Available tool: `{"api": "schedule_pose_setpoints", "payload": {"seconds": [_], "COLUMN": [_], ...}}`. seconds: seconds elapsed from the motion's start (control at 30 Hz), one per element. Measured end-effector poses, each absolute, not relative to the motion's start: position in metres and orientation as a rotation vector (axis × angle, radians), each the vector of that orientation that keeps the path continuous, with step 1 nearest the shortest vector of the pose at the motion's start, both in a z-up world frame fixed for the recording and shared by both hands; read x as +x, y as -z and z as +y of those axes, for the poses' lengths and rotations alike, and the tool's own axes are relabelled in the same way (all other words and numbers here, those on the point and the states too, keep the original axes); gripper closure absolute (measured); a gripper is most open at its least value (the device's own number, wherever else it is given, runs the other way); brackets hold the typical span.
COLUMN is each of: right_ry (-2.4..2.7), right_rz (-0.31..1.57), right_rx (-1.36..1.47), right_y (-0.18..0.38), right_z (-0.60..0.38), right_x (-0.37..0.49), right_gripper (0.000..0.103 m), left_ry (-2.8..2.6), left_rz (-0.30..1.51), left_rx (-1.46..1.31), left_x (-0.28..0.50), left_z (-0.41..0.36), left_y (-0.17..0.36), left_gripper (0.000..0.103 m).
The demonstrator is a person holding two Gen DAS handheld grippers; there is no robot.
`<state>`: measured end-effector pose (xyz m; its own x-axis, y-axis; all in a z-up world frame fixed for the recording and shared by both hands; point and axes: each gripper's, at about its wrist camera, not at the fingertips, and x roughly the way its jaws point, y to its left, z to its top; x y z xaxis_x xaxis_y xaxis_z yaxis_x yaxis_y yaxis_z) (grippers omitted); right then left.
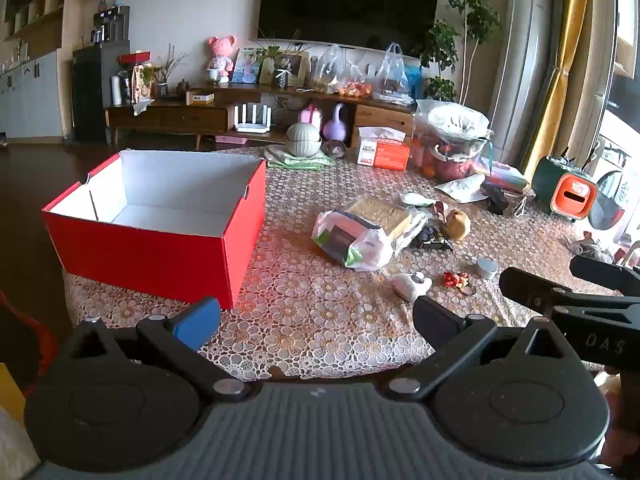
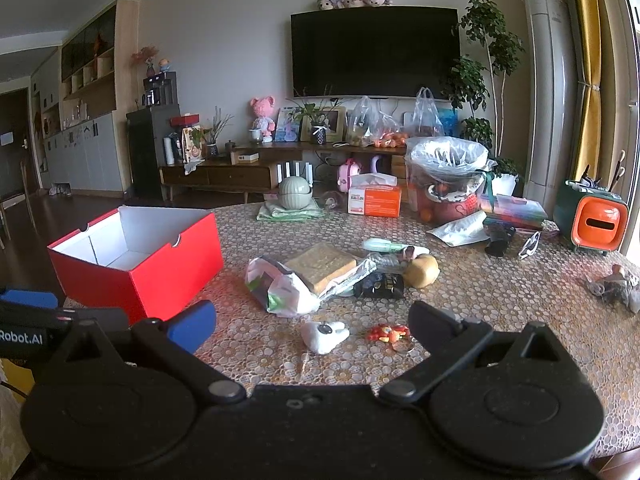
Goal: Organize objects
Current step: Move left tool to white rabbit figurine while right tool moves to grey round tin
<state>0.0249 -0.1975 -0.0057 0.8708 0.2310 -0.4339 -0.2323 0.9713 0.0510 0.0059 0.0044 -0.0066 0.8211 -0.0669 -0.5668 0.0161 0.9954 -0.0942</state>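
Two views, left wrist first: the left gripper [image 1: 316,320] hangs over the worktop [image 1: 320,344], fingers spread and empty; the red box [image 1: 160,236] sits ahead-left, a white toy [image 1: 408,285] ahead-right.

Right wrist: the right gripper [image 2: 312,326], fingers likewise apart and empty, has that white toy [image 2: 325,336] almost dead ahead between them, nearer this hand, I judge.

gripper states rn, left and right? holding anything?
Left gripper: open, holding nothing, above the table.
Right gripper: open, holding nothing, a small white toy lies on the table between its fingers.
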Motion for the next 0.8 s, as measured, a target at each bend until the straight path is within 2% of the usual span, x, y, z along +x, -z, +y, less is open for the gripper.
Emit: {"api": "schedule_pose_setpoints", "payload": {"seconds": [0.5, 0.8], "right_ry": [-0.227, -0.180], "right_rz": [0.456, 0.490], "right_rx": [0.005, -0.033], "right_y": [0.009, 0.022], "right_z": [-0.206, -0.234], "right_x": [0.032, 0.066], "right_gripper": [0.000, 0.002], "left_ry": [0.069, 0.190], "left_rz": [0.618, 0.630], "left_rx": [-0.070, 0.016], "left_x": [0.013, 0.053], "left_z": [0.001, -0.029], "left_y": [0.009, 0.018], "left_gripper": [0.000, 0.000]}}
